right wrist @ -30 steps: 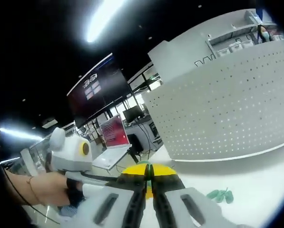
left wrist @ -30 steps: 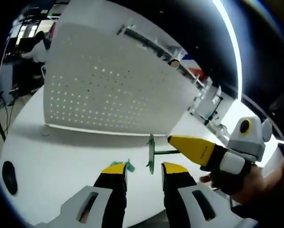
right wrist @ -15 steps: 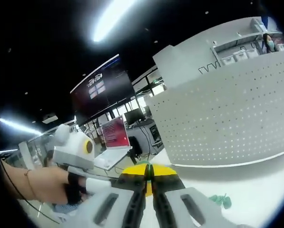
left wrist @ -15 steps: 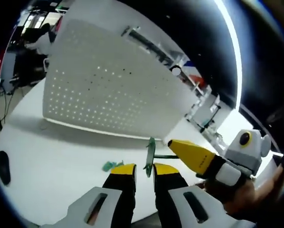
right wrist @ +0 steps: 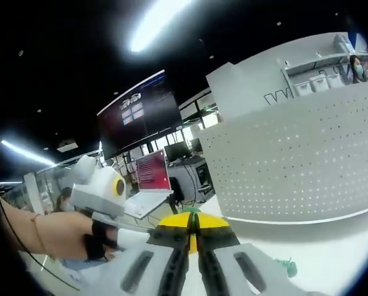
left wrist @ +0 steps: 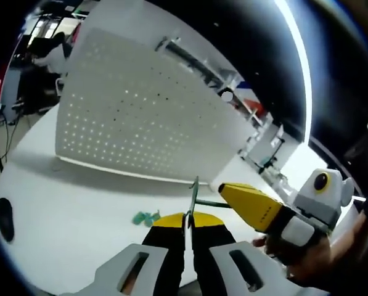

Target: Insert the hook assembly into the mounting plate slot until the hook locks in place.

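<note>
In the left gripper view a thin green mounting plate [left wrist: 194, 192] stands on edge above the white table [left wrist: 79, 203]. My left gripper [left wrist: 187, 217] is shut on its lower end. A green hook rod [left wrist: 209, 202] runs from the plate to the right, into the yellow tips of my right gripper [left wrist: 228, 192], which a hand holds. In the right gripper view my right gripper [right wrist: 193, 224] is shut, with a bit of the green hook [right wrist: 192, 211] showing at its tips. The left gripper's white body [right wrist: 100, 188] is held by a hand at the left.
A white pegboard [left wrist: 140, 123] stands upright across the back of the table, also seen as the pegboard [right wrist: 294, 166]. Small green parts [left wrist: 143, 217] lie loose on the table. A laptop with a red screen [right wrist: 150, 172] and a dark monitor [right wrist: 140, 114] are behind.
My left gripper's jaws have come together onto the green plate; they stood apart one second ago. The right gripper has stayed shut on the hook, and both views have shifted slightly.
</note>
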Action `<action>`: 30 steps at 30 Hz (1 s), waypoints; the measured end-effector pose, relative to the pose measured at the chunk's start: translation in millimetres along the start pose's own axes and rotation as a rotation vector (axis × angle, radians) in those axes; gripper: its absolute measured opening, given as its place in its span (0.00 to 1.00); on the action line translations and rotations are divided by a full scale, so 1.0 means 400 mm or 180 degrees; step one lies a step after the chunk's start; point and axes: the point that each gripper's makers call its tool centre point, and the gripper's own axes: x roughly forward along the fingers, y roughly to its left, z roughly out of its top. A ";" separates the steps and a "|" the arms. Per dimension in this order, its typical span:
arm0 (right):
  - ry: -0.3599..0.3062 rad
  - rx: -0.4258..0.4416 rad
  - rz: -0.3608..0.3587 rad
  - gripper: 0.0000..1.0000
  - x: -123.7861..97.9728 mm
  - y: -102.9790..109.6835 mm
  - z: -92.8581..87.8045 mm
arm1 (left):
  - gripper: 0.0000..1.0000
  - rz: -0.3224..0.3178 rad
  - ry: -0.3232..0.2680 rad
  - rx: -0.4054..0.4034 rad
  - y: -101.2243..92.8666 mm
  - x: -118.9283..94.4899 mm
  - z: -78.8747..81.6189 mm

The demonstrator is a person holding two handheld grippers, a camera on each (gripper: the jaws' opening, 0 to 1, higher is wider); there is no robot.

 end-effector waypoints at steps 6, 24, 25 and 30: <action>-0.0022 -0.0021 -0.0021 0.00 -0.002 -0.004 0.012 | 0.01 -0.0033 -0.0008 0.0090 -0.011 0.001 0.002; -0.0074 0.0215 0.0174 0.11 -0.029 0.009 0.084 | 0.01 0.0149 -0.0263 0.0174 -0.001 -0.020 0.049; -0.0056 0.0223 0.0175 0.11 -0.029 0.010 0.080 | 0.01 0.0151 -0.0266 0.0185 -0.002 -0.021 0.050; 0.0066 0.0284 0.0207 0.11 -0.021 0.032 0.042 | 0.01 0.0140 -0.0288 0.0213 -0.009 -0.022 0.054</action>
